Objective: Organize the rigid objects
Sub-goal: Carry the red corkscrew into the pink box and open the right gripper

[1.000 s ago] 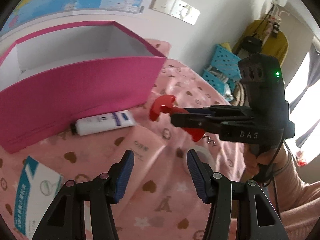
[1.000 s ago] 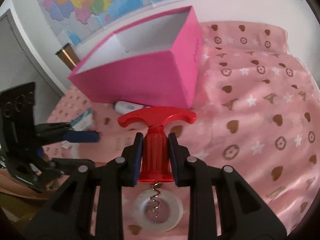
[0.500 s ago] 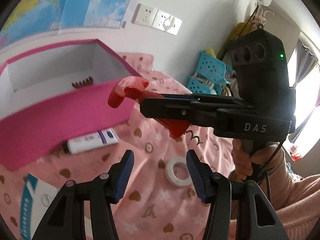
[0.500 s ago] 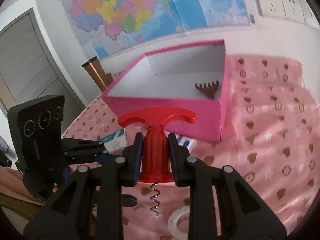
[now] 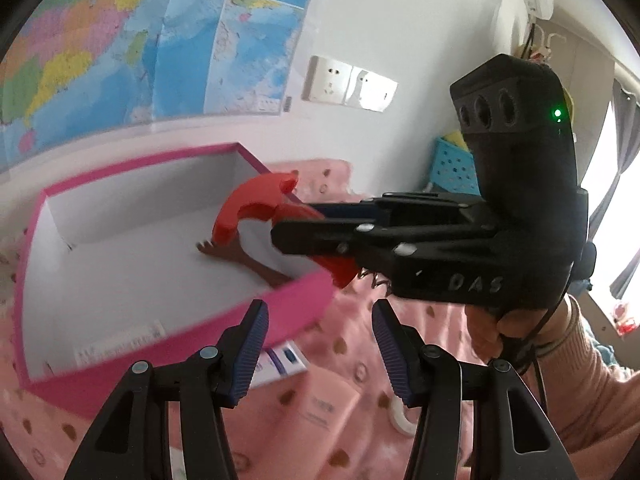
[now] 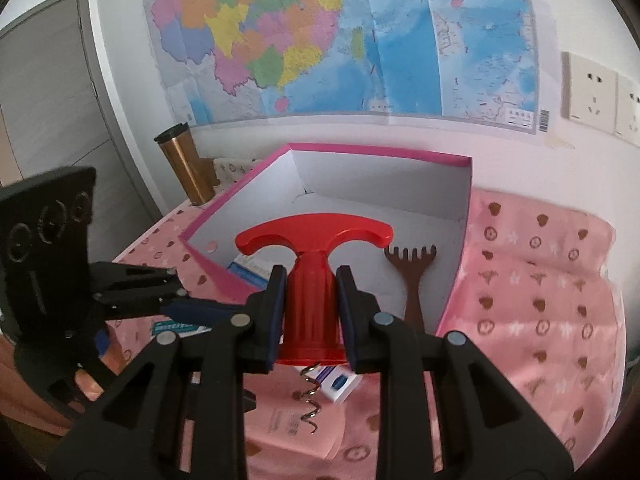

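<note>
Holding the red corkscrew (image 6: 310, 280) by its barrel, the right gripper (image 6: 311, 312) has its jaws closed snugly on either side, T-handle up, bare metal spiral hanging below. Corkscrew sits above the near rim of the pink box (image 6: 456, 280), handle over the white interior, spiral apparently outside the wall. Box already contains a brown back-scratcher (image 6: 412, 276) and a small printed packet (image 6: 250, 266).

Left gripper (image 5: 316, 344) hovers just short of the box's near wall, jaws partly open, nothing between them. Beneath lie a white-and-blue tube (image 5: 280, 360), a tape roll (image 5: 400, 420) and a pink leaflet (image 5: 320, 404) on the pink patterned worktop (image 6: 540, 300).

Risks, as judged: spiral could snag the box rim or cloth if lowered too early; grip on a tapered smooth barrel may slip; releasing at height could land the point on the back-scratcher or tip out over the rim. The two grippers are close, so collision is possible.
</note>
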The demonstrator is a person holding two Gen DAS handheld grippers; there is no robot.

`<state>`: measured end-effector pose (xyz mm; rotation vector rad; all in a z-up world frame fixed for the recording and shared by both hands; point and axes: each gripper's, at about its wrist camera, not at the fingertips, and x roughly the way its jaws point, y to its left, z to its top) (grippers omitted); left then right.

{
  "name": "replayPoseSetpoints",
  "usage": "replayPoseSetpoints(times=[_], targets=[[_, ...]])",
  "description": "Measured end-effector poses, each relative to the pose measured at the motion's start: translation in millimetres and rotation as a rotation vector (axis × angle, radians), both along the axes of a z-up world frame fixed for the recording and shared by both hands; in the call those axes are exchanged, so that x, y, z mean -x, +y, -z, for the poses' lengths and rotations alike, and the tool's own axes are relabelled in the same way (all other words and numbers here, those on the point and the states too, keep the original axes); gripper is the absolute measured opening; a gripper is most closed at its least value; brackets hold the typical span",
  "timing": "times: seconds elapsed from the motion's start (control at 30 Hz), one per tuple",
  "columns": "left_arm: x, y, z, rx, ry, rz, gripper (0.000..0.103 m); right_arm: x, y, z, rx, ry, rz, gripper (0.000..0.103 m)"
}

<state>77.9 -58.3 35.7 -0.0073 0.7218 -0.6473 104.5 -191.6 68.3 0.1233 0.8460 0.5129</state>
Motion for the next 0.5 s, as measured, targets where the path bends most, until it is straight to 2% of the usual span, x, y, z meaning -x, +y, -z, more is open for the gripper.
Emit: replayPoseSetpoints(times=[0.2,0.33,0.5], targets=[[-21.5,-8.6,-2.2,-0.028,0.013,-0.025,0.054,-33.1,2.7,17.1,0.027,0.044,-0.006,0.027],[-36.6,-7.5,5.3,-0.033,0.042,-0.039,0.054,-51.4,2.8,32.6,0.051,0.097,-0.008,0.027],[-43.0,-3.4,15.0,-0.031,0.071,-0.062,0.054,-65.6,2.9,42.8,0.087,0.119,0.016,0.028]])
